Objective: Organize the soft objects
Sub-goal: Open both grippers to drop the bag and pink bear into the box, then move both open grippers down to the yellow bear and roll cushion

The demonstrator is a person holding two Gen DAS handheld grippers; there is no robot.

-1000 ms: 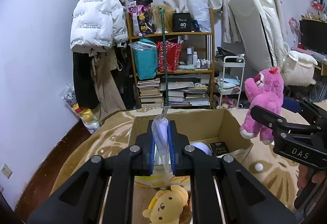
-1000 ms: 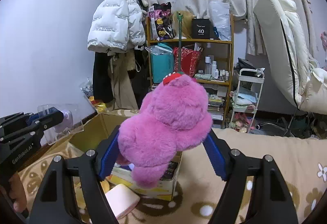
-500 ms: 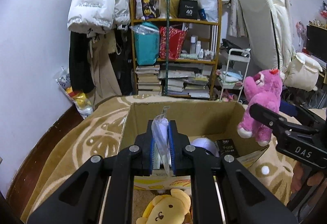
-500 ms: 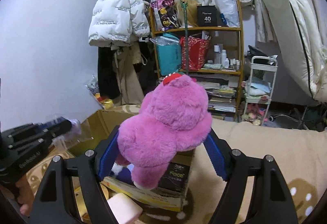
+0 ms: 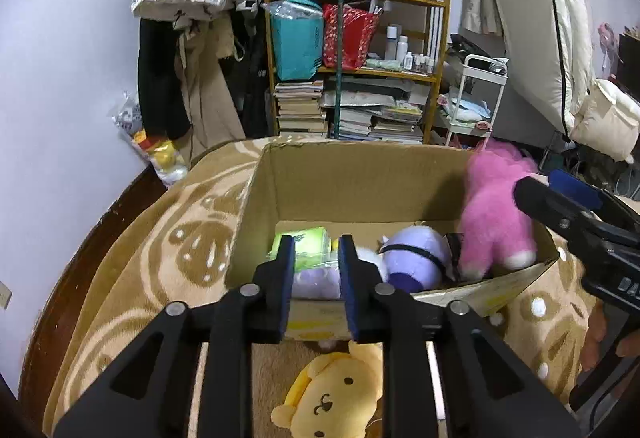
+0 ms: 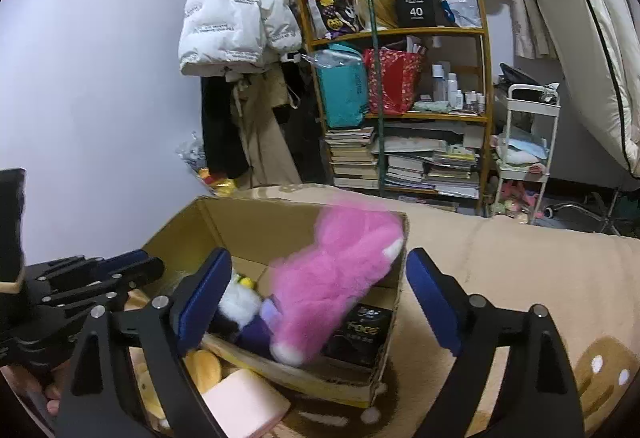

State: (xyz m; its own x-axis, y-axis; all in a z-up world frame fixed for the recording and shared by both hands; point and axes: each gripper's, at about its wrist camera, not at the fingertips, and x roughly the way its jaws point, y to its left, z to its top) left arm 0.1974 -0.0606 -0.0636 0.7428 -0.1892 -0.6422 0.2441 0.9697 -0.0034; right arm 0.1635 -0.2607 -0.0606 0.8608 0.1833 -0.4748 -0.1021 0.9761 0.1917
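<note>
An open cardboard box (image 5: 352, 182) (image 6: 256, 222) stands on a beige patterned blanket. My left gripper (image 5: 316, 242) (image 6: 140, 266) hangs over the box's near wall. Its jaws are opening, a little apart. A lilac plastic-wrapped pack (image 5: 316, 280) shows in the gap, lying in the box, and the pads do not press it. My right gripper (image 6: 318, 258) (image 5: 540, 184) is opening wide. The pink plush (image 6: 340, 278) (image 5: 496, 222) is blurred and free of its pads, tipping into the box's right side. A purple plush (image 5: 412, 254) and a green tissue pack (image 5: 308, 242) lie inside.
A yellow dog plush (image 5: 332, 394) lies on the blanket (image 5: 160, 258) in front of the box, and a pink foam block (image 6: 244, 398) beside it. A black carton (image 6: 360, 334) leans in the box corner. Behind stand a crowded bookshelf (image 5: 352, 110), a white cart (image 5: 476, 98) and hanging coats.
Both grippers came down toward the box. The left jaws parted and the clear bag left them. The right jaws widened and the pink plush dropped out into the box.
</note>
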